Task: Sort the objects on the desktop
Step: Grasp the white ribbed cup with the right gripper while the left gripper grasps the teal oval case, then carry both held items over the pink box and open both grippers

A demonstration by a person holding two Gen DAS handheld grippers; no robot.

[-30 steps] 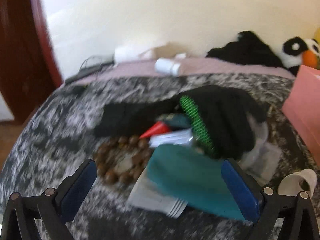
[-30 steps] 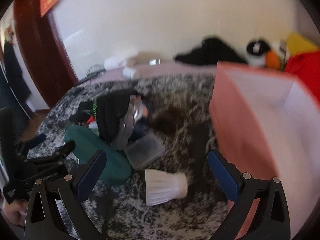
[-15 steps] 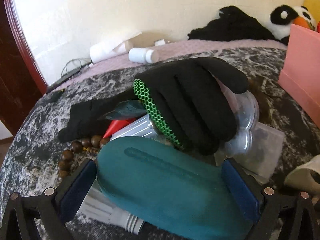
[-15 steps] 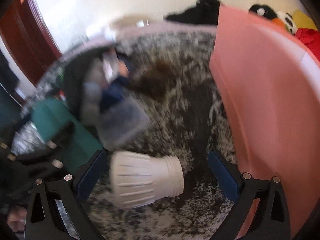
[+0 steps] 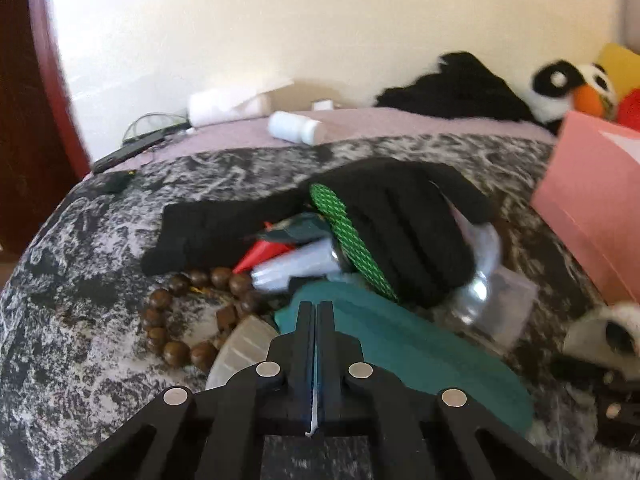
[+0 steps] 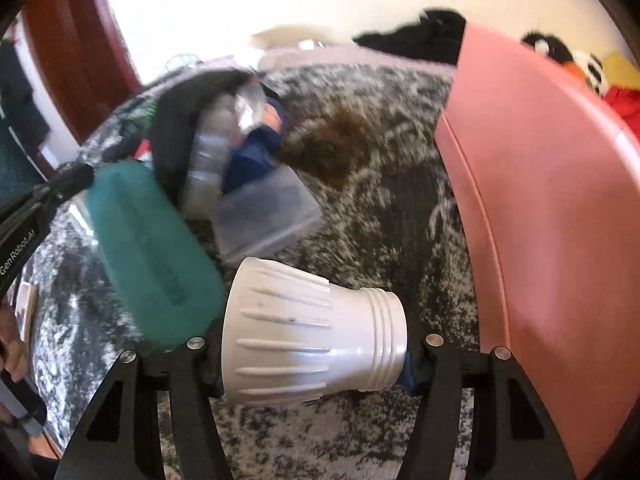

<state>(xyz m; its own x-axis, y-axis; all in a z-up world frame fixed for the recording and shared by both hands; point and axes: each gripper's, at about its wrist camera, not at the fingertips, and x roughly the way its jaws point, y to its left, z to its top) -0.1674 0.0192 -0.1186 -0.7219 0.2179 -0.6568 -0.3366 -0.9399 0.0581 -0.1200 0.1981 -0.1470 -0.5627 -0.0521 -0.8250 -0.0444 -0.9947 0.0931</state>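
My right gripper (image 6: 312, 360) is shut on a white ribbed plastic cup (image 6: 308, 332) lying on its side just above the grey marbled cloth (image 6: 400, 216). My left gripper (image 5: 316, 312) is shut with nothing between its fingers, just over the near end of a teal case (image 5: 408, 356). Behind the teal case lie a black glove with a green mesh cuff (image 5: 396, 220), a brown bead bracelet (image 5: 168, 320), a red cone (image 5: 260, 256) and clear plastic containers (image 5: 480, 292). The white cup also shows at the right in the left wrist view (image 5: 600, 336).
A pink box (image 6: 552, 216) stands at the right, close beside the white cup. A dark brown furry thing (image 6: 328, 156) lies mid-table. At the back edge are a white bottle (image 5: 296, 128), black cloth (image 5: 456, 88) and a panda plush (image 5: 568, 84).
My left gripper has shut and drawn back to the teal case's near end. My right gripper has closed in and shut on the white cup.
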